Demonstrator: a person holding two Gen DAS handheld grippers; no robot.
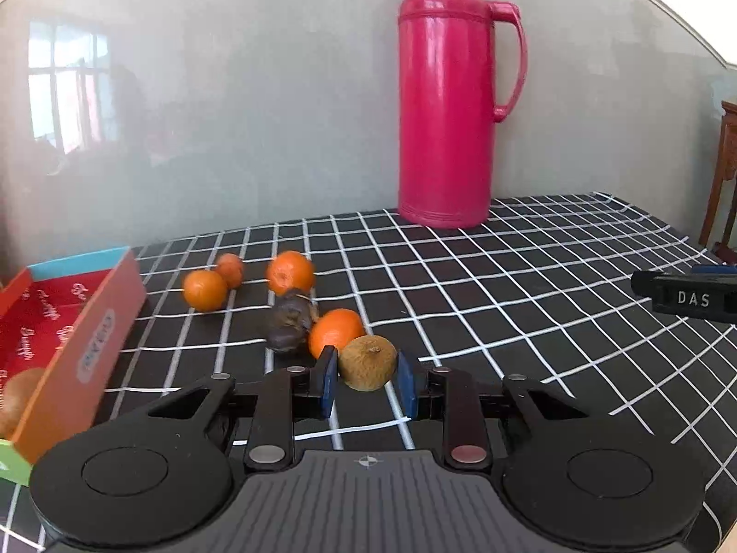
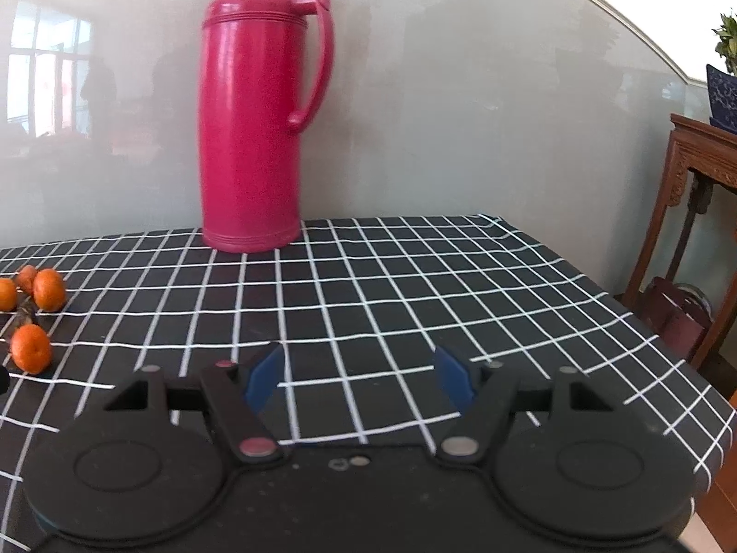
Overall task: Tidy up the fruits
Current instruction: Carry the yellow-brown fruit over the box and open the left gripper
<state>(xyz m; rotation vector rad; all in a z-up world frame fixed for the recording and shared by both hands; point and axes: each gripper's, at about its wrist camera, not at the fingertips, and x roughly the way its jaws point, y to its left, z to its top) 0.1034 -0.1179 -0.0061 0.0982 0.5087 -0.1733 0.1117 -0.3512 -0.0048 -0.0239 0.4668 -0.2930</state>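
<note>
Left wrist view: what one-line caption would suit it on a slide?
Left tool shut on a brownish fruit above the checked cloth, oranges and box nearby.

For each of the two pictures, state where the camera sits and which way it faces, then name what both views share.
Left wrist: sits on the left gripper, looking forward and slightly down at a kiwi clamped between its blue pads, oranges and a box beyond.
Right wrist: sits on the right gripper, jaws open and empty, facing the checked tablecloth.
Shared: the pink thermos, the oranges, the cloth and the wall.
</note>
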